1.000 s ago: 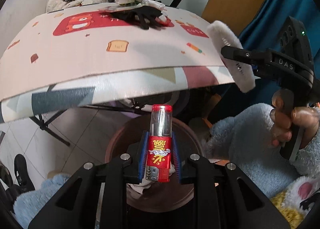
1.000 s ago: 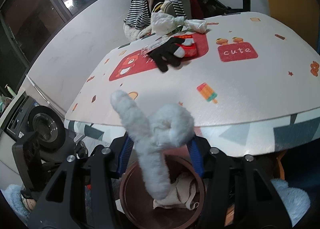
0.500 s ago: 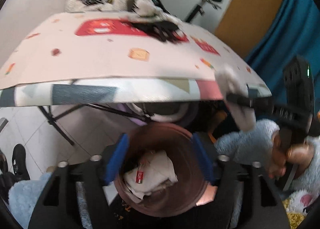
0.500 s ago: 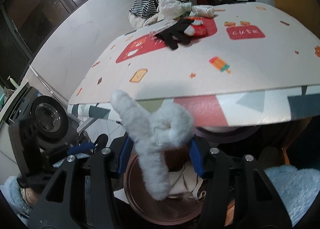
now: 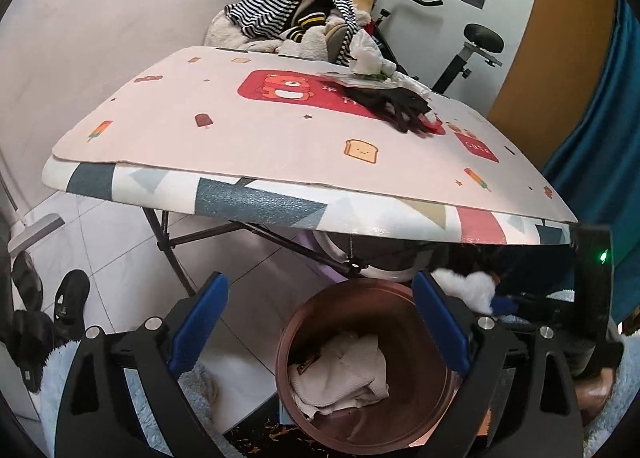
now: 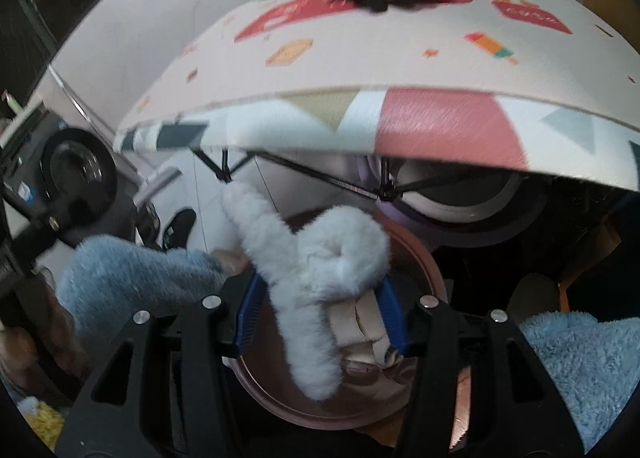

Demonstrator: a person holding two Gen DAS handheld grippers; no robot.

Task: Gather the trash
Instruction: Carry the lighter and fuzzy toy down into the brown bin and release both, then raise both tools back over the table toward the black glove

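On the left, the left gripper (image 5: 320, 322) is seen with its blue-padded jaws spread wide and opening further, nothing between them; it hangs over the floor just beside the copper-coloured bin (image 5: 400, 294), which stands under the near edge of the folding table (image 5: 280, 145). Inside the bin, crumpled pale paper or cloth (image 5: 344, 374) is already piled, with a small dark-and-red scrap showing at its left edge, so part of the collecting can be judged done. Further right, the right gripper (image 6: 320, 318) is held directly above the bin's mouth, its jaws partly closed on a white fluffy strip (image 6: 316, 270), one end of which is curled into a loop while the other hangs down toward the bin. This piece has not yet been let go; releasing it into the bin is judged to be the step in hand. On the far side of the tabletop, a black glove (image 5: 396, 101), a red packet partly hidden beneath it, and crumpled white wrapping (image 5: 368, 57) are left lying, and some of these probably remain to be collected.
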